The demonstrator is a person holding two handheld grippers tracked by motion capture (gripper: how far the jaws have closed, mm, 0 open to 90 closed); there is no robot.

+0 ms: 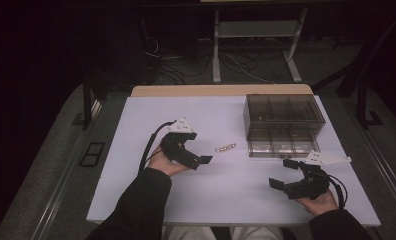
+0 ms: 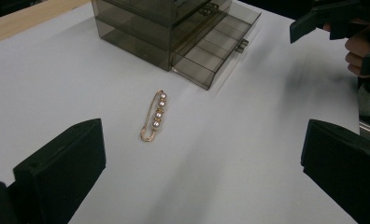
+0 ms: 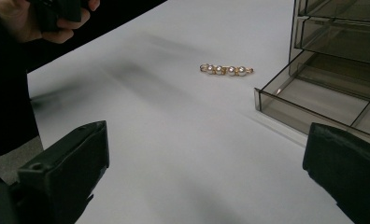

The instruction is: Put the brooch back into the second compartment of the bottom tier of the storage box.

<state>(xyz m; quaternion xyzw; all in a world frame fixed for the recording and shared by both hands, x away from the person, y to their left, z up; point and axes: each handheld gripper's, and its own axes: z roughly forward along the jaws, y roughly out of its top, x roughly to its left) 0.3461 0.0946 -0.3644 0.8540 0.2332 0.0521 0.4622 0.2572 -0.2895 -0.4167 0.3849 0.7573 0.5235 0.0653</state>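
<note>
Now, hair clip (image 1: 225, 147): a gold bar set with a row of pearls, lying flat on the white table (image 1: 136, 130), near its middle, touched by nothing.
Left gripper (image 1: 198, 152): held just left of the clip and near it, jaws spread wide with nothing between them; in the left gripper view the clip (image 2: 154, 116) lies ahead, between the two black jaws and farther off.
Right gripper (image 1: 282, 173): at the near right of the table, well apart from the clip, jaws open and empty; in the right gripper view the clip (image 3: 226, 70) lies far ahead.
Drawer box (image 1: 284, 112): smoky clear plastic, at the far right of the table.
Bottom drawer (image 1: 279, 142): pulled out toward the near side, divided into compartments, just right of the clip.
</note>
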